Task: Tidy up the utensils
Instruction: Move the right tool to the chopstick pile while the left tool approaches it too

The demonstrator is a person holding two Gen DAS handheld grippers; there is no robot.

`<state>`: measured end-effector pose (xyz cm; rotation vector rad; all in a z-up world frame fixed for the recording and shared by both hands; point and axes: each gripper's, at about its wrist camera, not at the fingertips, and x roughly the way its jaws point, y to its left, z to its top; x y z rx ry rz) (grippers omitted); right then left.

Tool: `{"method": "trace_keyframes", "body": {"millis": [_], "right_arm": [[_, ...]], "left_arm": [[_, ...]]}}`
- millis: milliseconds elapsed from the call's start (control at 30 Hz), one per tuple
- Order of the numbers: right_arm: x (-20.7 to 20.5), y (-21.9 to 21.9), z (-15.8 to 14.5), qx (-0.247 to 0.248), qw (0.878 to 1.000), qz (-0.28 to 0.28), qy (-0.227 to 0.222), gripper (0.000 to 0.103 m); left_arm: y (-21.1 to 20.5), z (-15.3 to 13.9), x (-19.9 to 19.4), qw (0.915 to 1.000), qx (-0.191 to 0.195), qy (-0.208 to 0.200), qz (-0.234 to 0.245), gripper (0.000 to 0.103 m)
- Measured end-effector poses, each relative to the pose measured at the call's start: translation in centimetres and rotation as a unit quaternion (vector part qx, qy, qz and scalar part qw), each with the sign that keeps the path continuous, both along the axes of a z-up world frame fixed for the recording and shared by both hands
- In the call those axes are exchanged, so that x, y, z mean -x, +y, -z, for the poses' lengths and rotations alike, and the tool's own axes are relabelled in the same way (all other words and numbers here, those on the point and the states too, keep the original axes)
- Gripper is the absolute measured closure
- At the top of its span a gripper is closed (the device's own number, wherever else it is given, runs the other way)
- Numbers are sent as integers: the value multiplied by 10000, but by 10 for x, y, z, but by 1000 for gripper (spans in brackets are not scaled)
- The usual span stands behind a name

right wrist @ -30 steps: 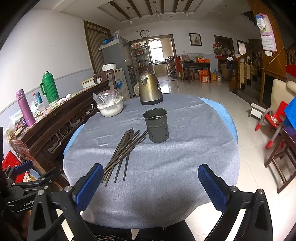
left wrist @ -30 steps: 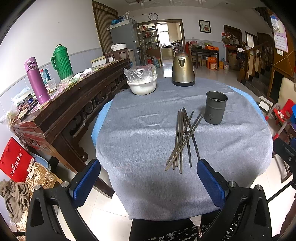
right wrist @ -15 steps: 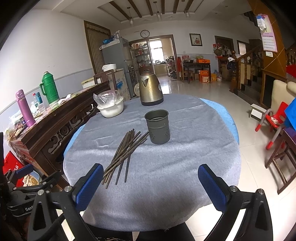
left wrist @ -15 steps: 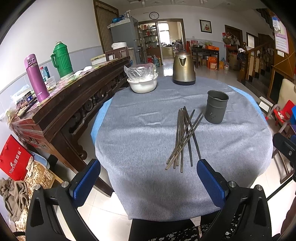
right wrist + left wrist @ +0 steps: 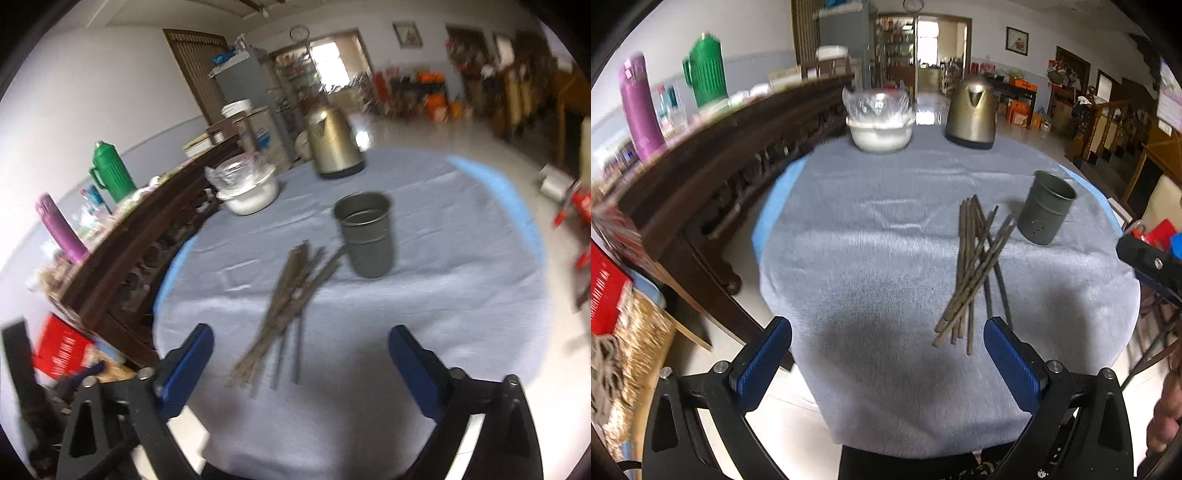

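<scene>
Grey cloth covers our round table [image 5: 871, 258]; thin dark metal chopsticks [image 5: 291, 295] lie beside the grey metal cup [image 5: 365, 236]. Our left hand-held gripper [image 5: 886, 360] gapes empty; our right hand-held gripper [image 5: 301, 363] is closing on nothing.

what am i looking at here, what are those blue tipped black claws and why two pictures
The claws are two hand-held grippers, one in each of a person's hands, each carrying a wide-angle camera looking along its fingers. One picture comes from the left gripper, the other from the right gripper. Both face a round table under a grey cloth. On it lie a loose bundle of chopsticks, a grey metal cup, a kettle and a white bowl covered with plastic. Neither gripper holds anything; the right one's jaws are closing with nothing between them.
</scene>
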<state>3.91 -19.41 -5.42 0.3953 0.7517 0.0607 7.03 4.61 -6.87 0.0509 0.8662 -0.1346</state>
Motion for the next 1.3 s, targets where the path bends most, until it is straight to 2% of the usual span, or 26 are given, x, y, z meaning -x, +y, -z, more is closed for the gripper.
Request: {"method": "trace_keyframes", "body": {"millis": [33,67,133,200,233,267,333,367,433,533,667,800,967,1067,1167,1300], "right_arm": [[-14,-3,7,-189,9997,-16,137,26],[-26,-5,15,-288,9992,-39,257,30],[-55,-11,34,-691,9958,-32,598,47],[-79,-15,52,-1000,9915,-16,837,60],[-89,-17,61,-1065,9899,40,931,64],[-100,-19,71,-1190,9872,168,1044,64],[-112,-21,83,-1470,9817,265,1181,66],[-117,-19,88,-1551,9793,312,1263,66],[-127,-16,98,-1561,9769,453,1391,75],[-138,-13,110,-1587,9733,646,1526,77],[-148,-11,125,-1807,9655,838,1676,85],[-150,-7,119,-1554,9721,831,1548,93],[-147,-9,119,-1190,9777,730,1571,94],[-140,-17,121,-1199,9783,687,1543,95],[-136,-20,117,-834,9830,694,1481,95],[-133,-26,117,-920,9835,603,1436,95]], "left_arm": [[2,5,-9,9999,82,114,1,0],[6,11,-19,9996,172,239,-9,0],[13,23,-40,9978,397,526,-38,1],[17,32,-56,9957,582,720,-24,6],[17,37,-66,9945,652,821,15,15],[15,41,-71,9936,687,892,55,19],[12,48,-86,9904,851,1070,181,36],[10,50,-92,9887,946,1133,244,40],[4,54,-103,9858,1080,1224,388,51],[-2,60,-114,9822,1212,1344,497,72],[-8,65,-126,9778,1325,1480,667,77],[-14,67,-141,9675,1632,1668,975,77],[-32,85,-156,9548,1811,2038,1181,77],[-45,97,-165,9480,1934,2244,1163,77],[-58,97,-163,9470,1939,2202,1303,76],[-68,103,-163,9467,1998,2192,1258,77]]}}
